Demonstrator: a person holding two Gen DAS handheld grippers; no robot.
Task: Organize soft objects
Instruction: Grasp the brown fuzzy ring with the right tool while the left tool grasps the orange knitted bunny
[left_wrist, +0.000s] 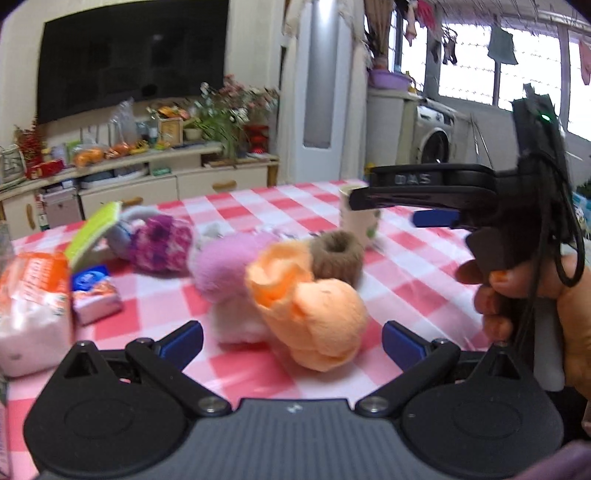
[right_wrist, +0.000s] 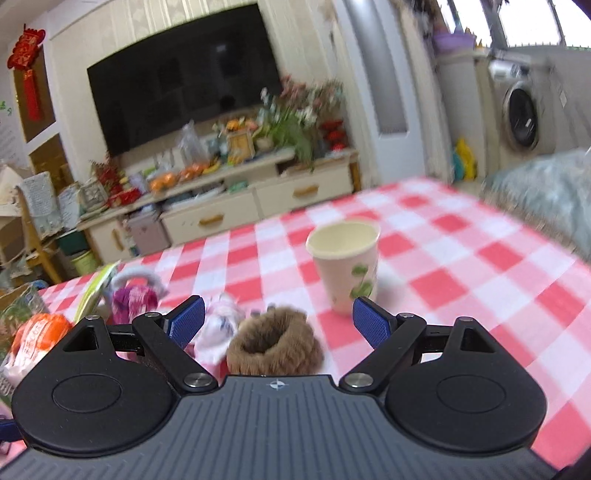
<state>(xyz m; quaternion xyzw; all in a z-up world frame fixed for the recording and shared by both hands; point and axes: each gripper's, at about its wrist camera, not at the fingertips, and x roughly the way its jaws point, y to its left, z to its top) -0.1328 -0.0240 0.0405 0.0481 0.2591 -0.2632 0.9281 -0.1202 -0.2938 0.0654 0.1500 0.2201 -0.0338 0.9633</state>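
The left gripper (left_wrist: 291, 341) hangs spread wide and empty, the orange plush (left_wrist: 314, 310) lying between its tips on the checked tablecloth (left_wrist: 417, 280); to my eye it should settle lower and close across the plush's thick middle, not the loose flap. The right gripper (right_wrist: 279, 323), also parted and empty, frames the brown ring (right_wrist: 275, 347). Only the left view shows the hand (left_wrist: 524, 295) holding it and the pink plush (left_wrist: 221, 269), while the right view shows the paper cup (right_wrist: 345, 266) unobstructed.

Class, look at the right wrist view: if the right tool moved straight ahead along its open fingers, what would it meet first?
Most likely the brown fuzzy ring, lying just ahead of the open right tool. The paper cup stands further back and slightly right; depth is hard to judge.
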